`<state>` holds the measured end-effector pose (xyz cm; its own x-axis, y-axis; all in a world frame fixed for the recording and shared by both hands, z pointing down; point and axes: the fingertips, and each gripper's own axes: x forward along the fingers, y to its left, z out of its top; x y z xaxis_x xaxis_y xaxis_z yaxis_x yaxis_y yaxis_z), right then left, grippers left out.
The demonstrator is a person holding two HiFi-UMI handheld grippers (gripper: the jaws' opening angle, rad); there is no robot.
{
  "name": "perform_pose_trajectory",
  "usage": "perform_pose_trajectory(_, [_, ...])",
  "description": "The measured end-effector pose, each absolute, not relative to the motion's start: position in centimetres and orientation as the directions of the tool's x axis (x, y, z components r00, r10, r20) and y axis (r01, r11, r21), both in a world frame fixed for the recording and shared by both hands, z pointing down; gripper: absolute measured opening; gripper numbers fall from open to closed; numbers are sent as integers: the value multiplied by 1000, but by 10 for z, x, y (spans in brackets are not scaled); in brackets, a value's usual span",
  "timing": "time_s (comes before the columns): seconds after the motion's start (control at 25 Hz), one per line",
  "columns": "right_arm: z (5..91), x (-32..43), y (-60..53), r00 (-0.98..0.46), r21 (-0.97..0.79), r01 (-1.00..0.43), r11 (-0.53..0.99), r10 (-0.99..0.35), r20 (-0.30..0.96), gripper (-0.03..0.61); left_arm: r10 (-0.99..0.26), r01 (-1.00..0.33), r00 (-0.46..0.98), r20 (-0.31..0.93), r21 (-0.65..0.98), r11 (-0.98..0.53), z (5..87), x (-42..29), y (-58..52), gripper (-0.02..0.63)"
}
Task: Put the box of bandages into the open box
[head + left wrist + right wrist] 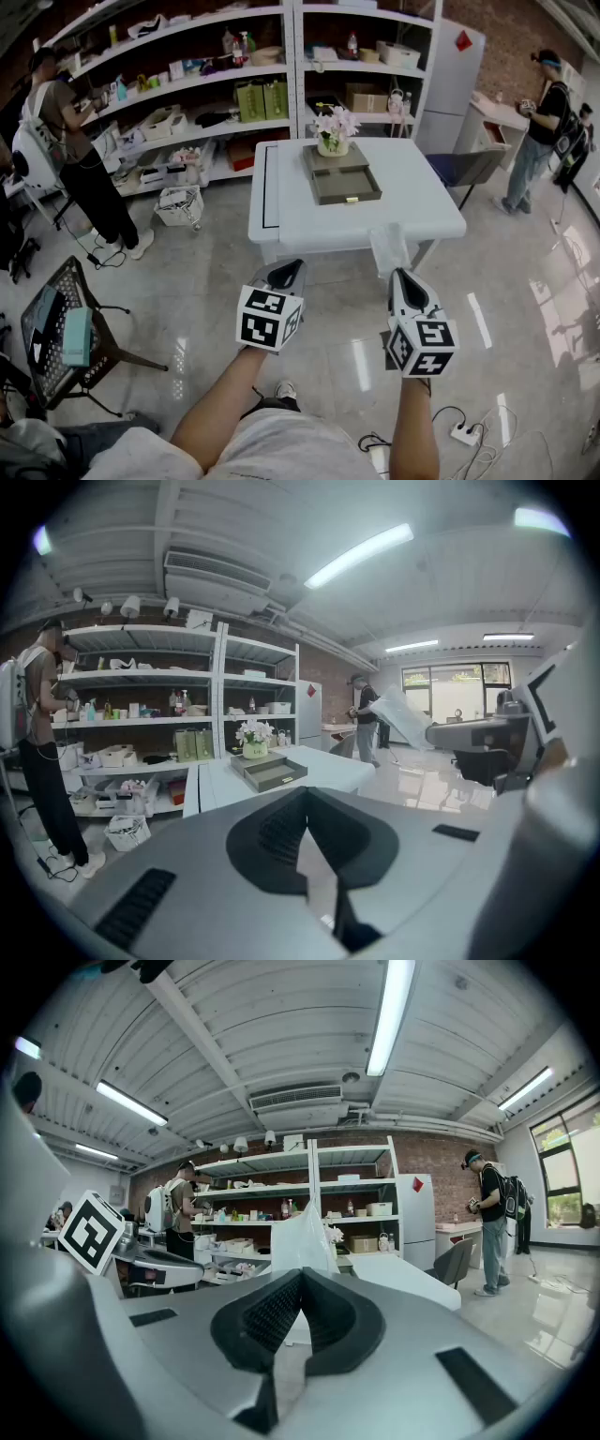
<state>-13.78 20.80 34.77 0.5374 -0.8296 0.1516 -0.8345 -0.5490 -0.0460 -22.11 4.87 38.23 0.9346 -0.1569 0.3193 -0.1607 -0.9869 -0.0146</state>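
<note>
Your left gripper and right gripper both have their jaws pressed together, empty. The grey box sits well ahead on the tabletop, midway between them (no bandage box is discernible).

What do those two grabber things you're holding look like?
Both the left gripper and the right gripper are pale grey, tapering to a point, with dark ribbed pads inside the jaws. Each carries a white cube printed with black square markers. No sleeves reach the forearms.
</note>
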Motion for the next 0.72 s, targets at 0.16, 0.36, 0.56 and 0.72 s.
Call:
perform_pose_trajectory(0.16, [346,-129,207,533,-46,-838,-544,-834,145,6,-156,-159,936,316,-16,-987,380,-212,51,3])
perform_pose_trajectory(0.36, [351,-124,197,528,-41,-841,-539,-835,157,6,-149,-154,934,324,-13,-988,385,-205,46,3])
perform_pose_trajectory(0.56, [358,-106,185,528,-40,-840,-541,-832,170,6,-141,-147,934,328,-5,-989,390,-185,35,3])
perform_pose_trajectory(0.72, [361,-83,172,535,-35,-835,-549,-826,178,6,-126,-133,936,329,1,-991,394,-158,22,3])
